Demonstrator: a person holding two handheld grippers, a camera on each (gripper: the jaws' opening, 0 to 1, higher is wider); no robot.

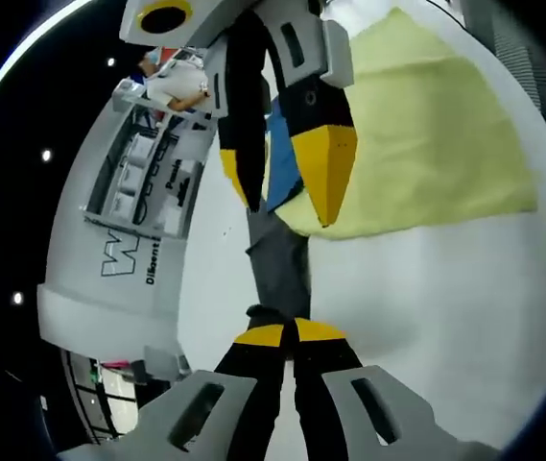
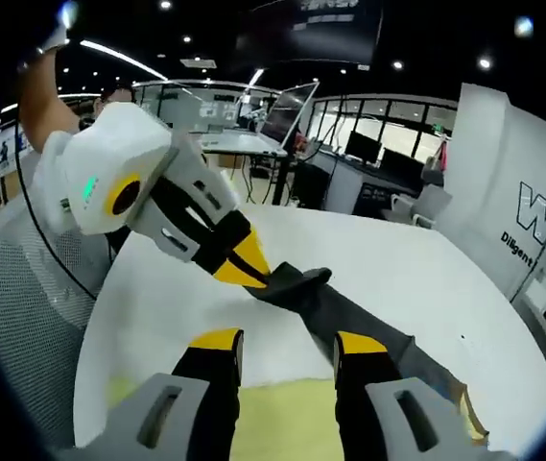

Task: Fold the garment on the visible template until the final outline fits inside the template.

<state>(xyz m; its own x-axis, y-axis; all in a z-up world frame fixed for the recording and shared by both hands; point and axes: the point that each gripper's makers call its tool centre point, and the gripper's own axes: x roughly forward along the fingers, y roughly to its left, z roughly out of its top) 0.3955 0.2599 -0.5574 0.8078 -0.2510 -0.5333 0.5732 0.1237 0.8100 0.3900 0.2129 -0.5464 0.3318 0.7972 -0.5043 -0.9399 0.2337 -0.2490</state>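
Garment point(image 2: 349, 312) lies stretched as a narrow dark grey band across the white table point(image 2: 397, 259), one end caught by the left gripper point(image 2: 261, 279) and the other running down toward the yellow template point(image 2: 282, 418) at the near edge of the right gripper view. In the left gripper view the same grey cloth point(image 1: 277, 254) rises from that view's own jaws toward the right gripper point(image 1: 287, 182), with the yellow template point(image 1: 426, 134) spread flat beyond it and a blue patch point(image 1: 280, 158) showing between the far jaws.

Left gripper: jaws pressed together on the end of the garment, tips meeting on the fabric in both views. Right gripper point(image 2: 287, 351): jaws stand apart in its own view with nothing between the yellow tips; from the other view it straddles the cloth and the blue patch, but I cannot tell whether it bears on either.

Assessment: the garment lies largely off the template, with only its far end reaching the sheet, so the fold is at an early stage. The held end needs to be carried over toward the template with the cloth kept taut and low, so it does not twist. The right gripper should pin or take the other end before the left lets go. Risk: a narrow bunched band folds crooked; it is better spread flat on the yellow sheet first.
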